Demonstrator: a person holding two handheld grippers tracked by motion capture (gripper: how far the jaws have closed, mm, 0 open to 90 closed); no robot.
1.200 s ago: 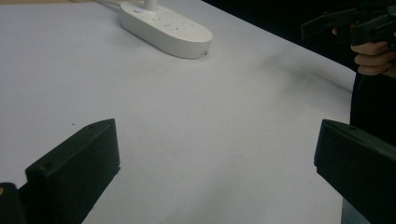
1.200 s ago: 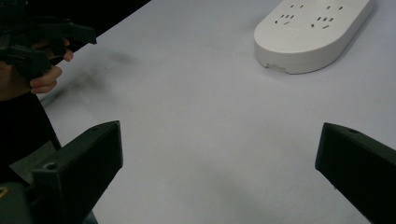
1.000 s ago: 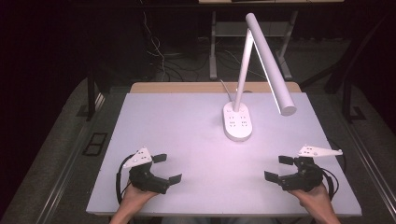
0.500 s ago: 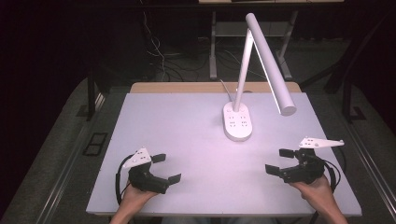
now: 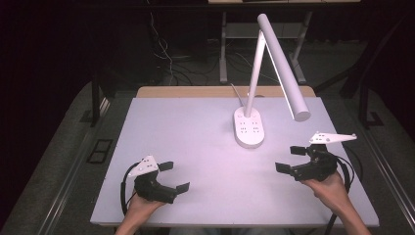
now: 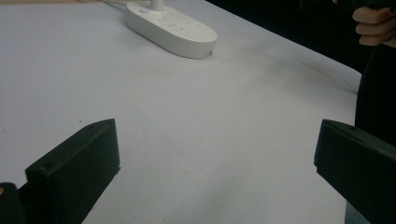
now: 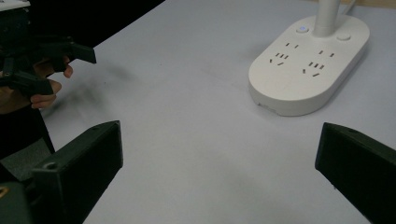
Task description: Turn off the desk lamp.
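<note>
Both grippers, left [image 5: 170, 176] and right [image 5: 291, 158], spread apart, holding nothing. Desk lamp [image 5: 250, 128] looks rigid, base-heavy; likely best gripped at stem [image 5: 254, 76].

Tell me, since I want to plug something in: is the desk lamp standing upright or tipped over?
Upright. The desk lamp stands with its socketed base flat on the table.

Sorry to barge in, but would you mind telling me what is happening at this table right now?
A person sits at a white table with a handheld gripper in each hand. The left gripper and the right gripper both hover near the table's front edge, jaws wide open, holding nothing. The one object on the table is a white desk lamp whose oval base carries power sockets. Neither gripper touches it; the right one is closer.
</note>
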